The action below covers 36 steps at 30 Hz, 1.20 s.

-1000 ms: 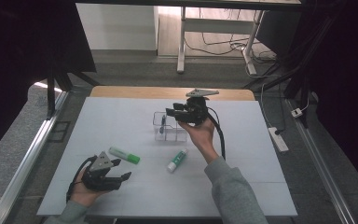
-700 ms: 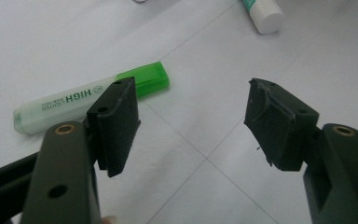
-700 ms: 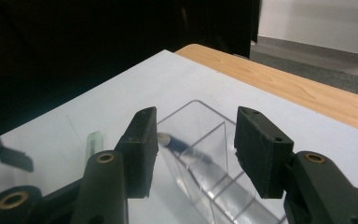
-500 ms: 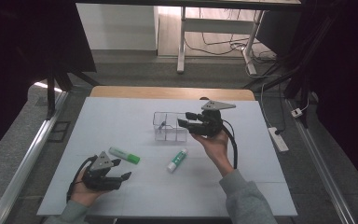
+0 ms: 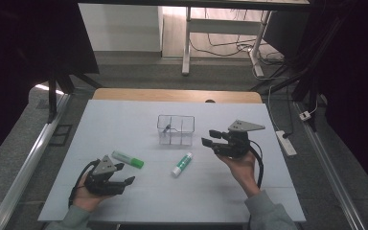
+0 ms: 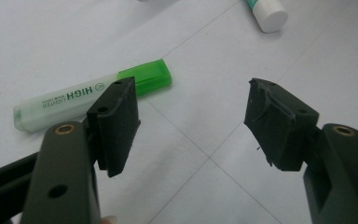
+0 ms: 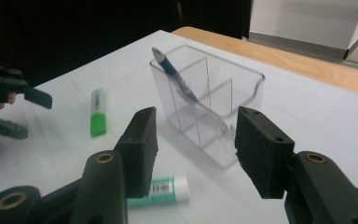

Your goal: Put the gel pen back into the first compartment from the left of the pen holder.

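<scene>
Two hand-held grippers point(image 5: 124, 182) point(image 5: 210, 138), jaws apart and empty, flanking highlighter point(image 5: 128, 159), glue stick point(image 5: 182, 164), clear organizer point(image 5: 175, 130).

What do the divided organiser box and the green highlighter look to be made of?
Organiser box: clear, glossy rigid plastic, probably acrylic; the table and inner dividers show straight through its walls. Highlighter: smooth plastic, with a pale, milky translucent barrel carrying printed lettering and a shiny, see-through green cap.
</scene>
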### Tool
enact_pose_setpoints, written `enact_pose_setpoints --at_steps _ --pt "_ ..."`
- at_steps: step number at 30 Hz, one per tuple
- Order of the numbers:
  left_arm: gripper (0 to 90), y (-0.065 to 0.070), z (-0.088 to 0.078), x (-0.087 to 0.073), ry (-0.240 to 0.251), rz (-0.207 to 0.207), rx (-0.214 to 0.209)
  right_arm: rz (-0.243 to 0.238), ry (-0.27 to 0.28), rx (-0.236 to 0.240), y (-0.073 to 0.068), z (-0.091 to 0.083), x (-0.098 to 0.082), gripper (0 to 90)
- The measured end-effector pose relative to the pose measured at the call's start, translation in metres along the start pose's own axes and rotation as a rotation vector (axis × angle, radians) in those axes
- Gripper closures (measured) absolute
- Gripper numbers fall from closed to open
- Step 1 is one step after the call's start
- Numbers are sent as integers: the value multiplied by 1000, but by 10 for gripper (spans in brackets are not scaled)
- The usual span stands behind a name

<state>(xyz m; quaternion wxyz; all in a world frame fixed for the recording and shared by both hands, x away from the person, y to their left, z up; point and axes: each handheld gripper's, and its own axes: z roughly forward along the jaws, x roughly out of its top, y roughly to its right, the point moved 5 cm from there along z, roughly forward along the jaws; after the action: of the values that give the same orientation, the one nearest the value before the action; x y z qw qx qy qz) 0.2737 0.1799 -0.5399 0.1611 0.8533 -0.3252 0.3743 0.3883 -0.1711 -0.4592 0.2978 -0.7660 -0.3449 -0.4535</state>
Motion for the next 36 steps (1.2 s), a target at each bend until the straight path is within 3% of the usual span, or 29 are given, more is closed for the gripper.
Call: enact_pose_setpoints --at_steps 17,32,36 --pt "345 -3 -3 3 21 -16 -1 -5 -83 -64 5 -66 -64 462" --pt "345 -2 -4 6 26 0 3 -58 -155 -55 6 -72 -85 424" --pt "345 -2 -4 6 25 -1 5 -47 -162 -48 8 -71 -88 424"
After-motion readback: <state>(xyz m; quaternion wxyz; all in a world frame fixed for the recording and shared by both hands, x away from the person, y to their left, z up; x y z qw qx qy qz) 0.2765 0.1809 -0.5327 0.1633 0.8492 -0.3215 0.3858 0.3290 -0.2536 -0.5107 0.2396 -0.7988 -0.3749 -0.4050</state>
